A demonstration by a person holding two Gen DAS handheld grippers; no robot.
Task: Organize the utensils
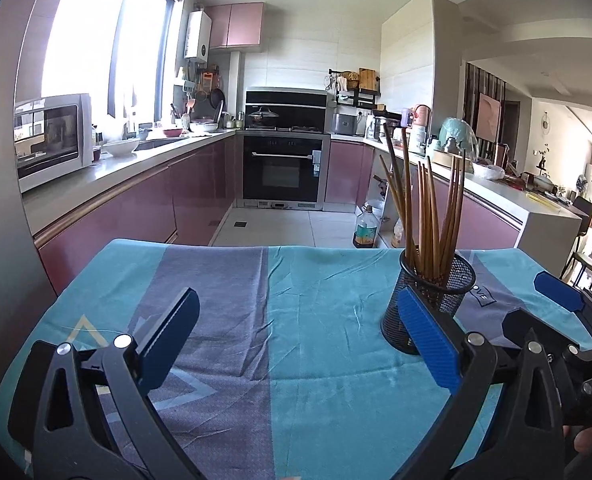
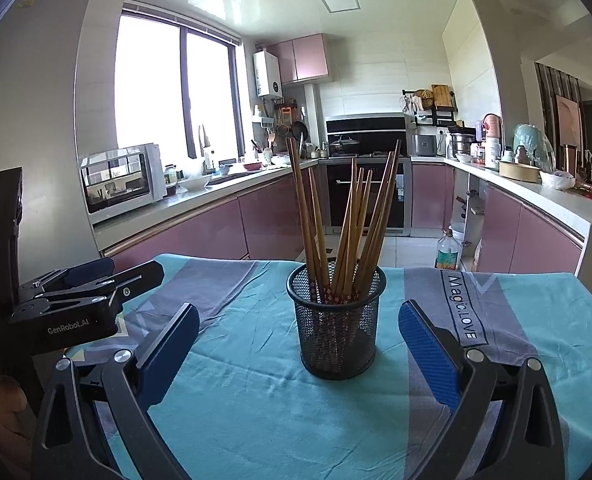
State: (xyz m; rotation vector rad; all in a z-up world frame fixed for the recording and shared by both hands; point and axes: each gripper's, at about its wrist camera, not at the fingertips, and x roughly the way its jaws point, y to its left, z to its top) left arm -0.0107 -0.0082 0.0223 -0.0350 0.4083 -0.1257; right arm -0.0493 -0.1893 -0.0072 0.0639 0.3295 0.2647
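Note:
A black mesh cup [image 2: 335,332] full of several brown chopsticks [image 2: 345,232] stands upright on the teal and grey cloth [image 2: 256,400]. My right gripper [image 2: 297,356] is open wide, and the cup sits centred just ahead of its blue pads [image 2: 427,360], untouched on both sides. My left gripper [image 1: 296,340] is open too, with only cloth between its fingers. In the left wrist view the cup [image 1: 431,308] stands behind the right-hand pad [image 1: 427,344], and the right gripper [image 1: 535,304] shows at the far right. The right wrist view has the left gripper [image 2: 124,270] at its left edge.
The cloth-covered table ends at a far edge [image 2: 375,270], with kitchen floor beyond. An oil bottle [image 2: 447,252] stands on the floor by the right-hand cabinets. A microwave [image 2: 124,176] sits on the left counter. The cloth [image 1: 216,320] left of the cup is bare.

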